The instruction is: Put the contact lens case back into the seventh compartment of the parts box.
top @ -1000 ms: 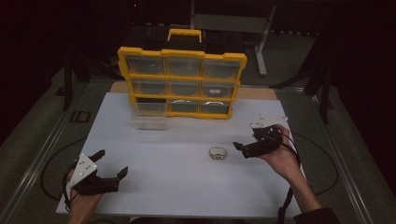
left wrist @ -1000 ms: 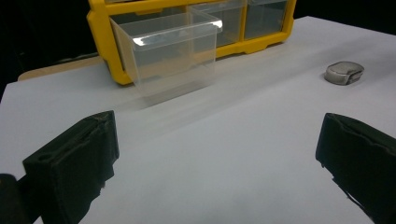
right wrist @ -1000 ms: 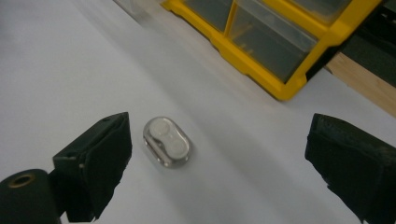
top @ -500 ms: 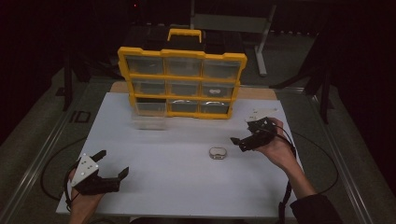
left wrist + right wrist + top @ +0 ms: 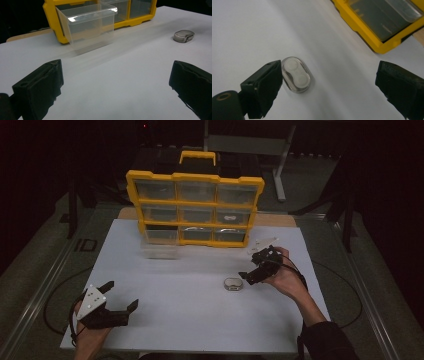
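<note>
The left gripper [image 5: 121, 296] sat at the near left corner of the counter [image 5: 200, 320], at about 7 o'clock from centre, its fingers [image 5: 37, 87] spread wide with nothing between them. Ahead of it in the left gripper view, bare counter ran out to a clear bin [image 5: 87, 27] at 11 o'clock.

The right gripper [image 5: 248, 276] hovered at 3 o'clock from centre, fingers [image 5: 262, 85] spread wide and empty. The case [image 5: 232, 284], a small clear oval with two round wells, lay flat on the counter just beside the gripper's tips. In the right gripper view the case [image 5: 296, 74] lay just beside the left finger; whether they touched could not be determined.

At the far edge, at 12 o'clock, stood a yellow organizer [image 5: 195, 207]. The clear bin [image 5: 159, 246] rested at its lower left corner.
</note>
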Tool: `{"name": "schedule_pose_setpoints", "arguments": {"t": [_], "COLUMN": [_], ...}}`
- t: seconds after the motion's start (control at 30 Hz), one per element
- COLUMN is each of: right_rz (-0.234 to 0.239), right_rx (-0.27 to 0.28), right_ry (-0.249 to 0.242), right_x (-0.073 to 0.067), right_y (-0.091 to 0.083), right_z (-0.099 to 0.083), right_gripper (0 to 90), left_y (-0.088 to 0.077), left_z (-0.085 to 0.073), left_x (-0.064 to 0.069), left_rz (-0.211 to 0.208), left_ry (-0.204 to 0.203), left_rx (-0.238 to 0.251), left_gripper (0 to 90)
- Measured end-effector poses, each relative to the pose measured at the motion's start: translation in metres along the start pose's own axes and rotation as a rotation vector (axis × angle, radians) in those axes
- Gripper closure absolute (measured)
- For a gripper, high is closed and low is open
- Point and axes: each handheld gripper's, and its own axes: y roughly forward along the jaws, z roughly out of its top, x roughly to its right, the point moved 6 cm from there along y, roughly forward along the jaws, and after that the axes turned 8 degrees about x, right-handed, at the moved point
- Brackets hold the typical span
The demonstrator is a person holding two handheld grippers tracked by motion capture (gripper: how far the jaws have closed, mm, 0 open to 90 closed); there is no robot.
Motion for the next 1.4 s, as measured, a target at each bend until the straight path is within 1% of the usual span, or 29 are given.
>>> {"name": "schedule_pose_setpoints", "arguments": {"t": [0.13,0.2,0.27,0.47,0.6,0.97,1.03,1.07,1.23,1.27,1.3,1.37,1.4], "right_rz": [0.015,0.011,0.015,0.027,0.034,0.054,0.056,0.066,0.076,0.079,0.082,0.083,0.093], "right_rx": [-0.029,-0.037,-0.057,-0.068,-0.092,-0.14,-0.139,-0.139,-0.155,-0.152,-0.159,-0.161,-0.169], "right_ry": [-0.036,-0.046,-0.065,-0.083,-0.097,-0.103,-0.11,-0.106,-0.098,-0.106,-0.091,-0.094,-0.093], "right_x": [-0.004,-0.005,-0.007,-0.012,-0.014,-0.017,-0.016,-0.017,-0.017,-0.016,-0.017,-0.017,-0.016], "right_y": [0.011,0.013,0.019,0.027,0.034,0.045,0.046,0.048,0.053,0.054,0.055,0.056,0.057], "right_z": [-0.001,-0.002,-0.003,-0.002,-0.004,-0.009,-0.01,-0.011,-0.015,-0.016,-0.017,-0.017,-0.019], "right_gripper": [7.2,7.2,7.2,7.2,7.3,7.4,7.4,7.7,7.7,7.7,7.7,7.8,7.8], "left_y": [0.001,0.001,0.001,0.001,0.001,0.001,0.001,0.001,0.001,0.001,0.001,0.001,0.001], "left_z": [0.0,0.0,0.0,0.0,0.0,0.0,0.0,-0.001,-0.001,-0.001,-0.001,-0.001,-0.001], "left_x": [0.001,0.001,0.001,0.002,0.002,0.003,0.003,0.003,0.003,0.003,0.003,0.003,0.003], "left_rz": [-0.004,-0.004,-0.005,-0.006,-0.007,-0.009,-0.009,-0.01,-0.01,-0.011,-0.011,-0.012,-0.012], "left_ry": [0.004,0.006,0.007,0.012,0.012,0.014,0.014,0.013,0.014,0.014,0.014,0.015,0.015], "left_rx": [-0.002,-0.003,-0.004,-0.005,-0.004,-0.005,-0.005,-0.005,-0.006,-0.006,-0.006,-0.005,-0.006], "left_gripper": [0.3,0.3,0.3,0.3,0.3,0.3,0.3,0.3,0.3,0.3,0.3,0.3,0.3]}}
